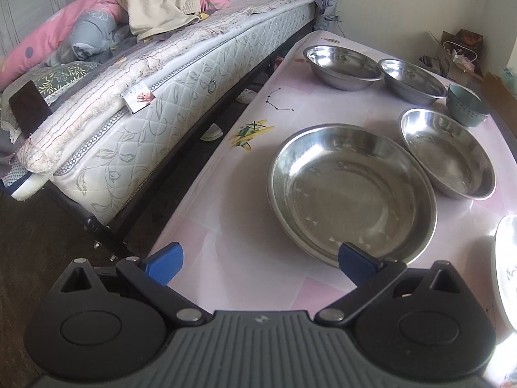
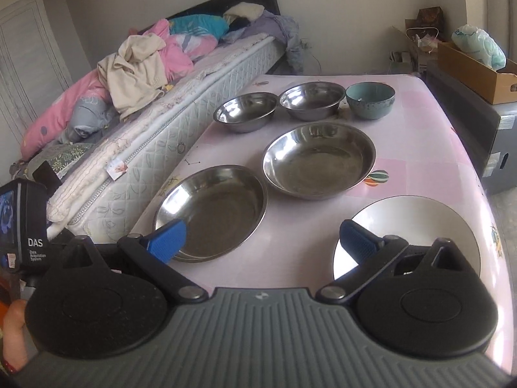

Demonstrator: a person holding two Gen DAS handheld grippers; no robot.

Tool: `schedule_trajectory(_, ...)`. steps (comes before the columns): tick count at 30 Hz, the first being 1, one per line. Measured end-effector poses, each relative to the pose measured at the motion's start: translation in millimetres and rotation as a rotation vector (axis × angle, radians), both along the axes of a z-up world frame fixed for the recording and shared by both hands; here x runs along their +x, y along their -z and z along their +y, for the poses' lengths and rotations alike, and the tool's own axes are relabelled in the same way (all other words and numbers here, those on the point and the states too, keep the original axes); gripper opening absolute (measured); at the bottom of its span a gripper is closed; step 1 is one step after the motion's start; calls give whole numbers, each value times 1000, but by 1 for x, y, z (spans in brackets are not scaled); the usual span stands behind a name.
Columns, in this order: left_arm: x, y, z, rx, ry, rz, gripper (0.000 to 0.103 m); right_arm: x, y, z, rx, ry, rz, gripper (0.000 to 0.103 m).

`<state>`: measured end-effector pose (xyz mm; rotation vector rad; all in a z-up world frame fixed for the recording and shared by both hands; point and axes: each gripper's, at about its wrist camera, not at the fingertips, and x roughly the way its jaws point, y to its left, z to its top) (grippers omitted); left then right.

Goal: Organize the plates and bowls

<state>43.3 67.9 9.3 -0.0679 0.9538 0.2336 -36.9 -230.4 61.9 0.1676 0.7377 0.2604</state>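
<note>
On the pink table (image 2: 420, 174) lie two wide steel plates: the near one (image 1: 352, 194) (image 2: 213, 210) and a farther one (image 1: 449, 153) (image 2: 318, 160). Behind them stand two steel bowls (image 2: 245, 111) (image 2: 311, 98) (image 1: 342, 66) (image 1: 412, 79) and a teal ceramic bowl (image 2: 370, 99) (image 1: 467, 105). A white plate (image 2: 416, 223) (image 1: 507, 268) rests at the near right. My left gripper (image 1: 261, 263) is open just before the near steel plate, holding nothing. Over the table's front edge my right gripper (image 2: 263, 242) stands open, between the near steel plate and the white plate.
A bed (image 2: 168, 110) piled with bedding and clothes runs along the table's left side, with a narrow dark floor gap (image 1: 181, 174) between. A cardboard box (image 2: 475, 71) with a bag sits on a grey cabinet at the right. Boxes fill the far corner.
</note>
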Motion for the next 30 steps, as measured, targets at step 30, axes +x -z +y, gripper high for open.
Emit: schedule_trajectory(30,142,2,80,37,-82,-53,103,230,-16,71,-386,-272,-6,102)
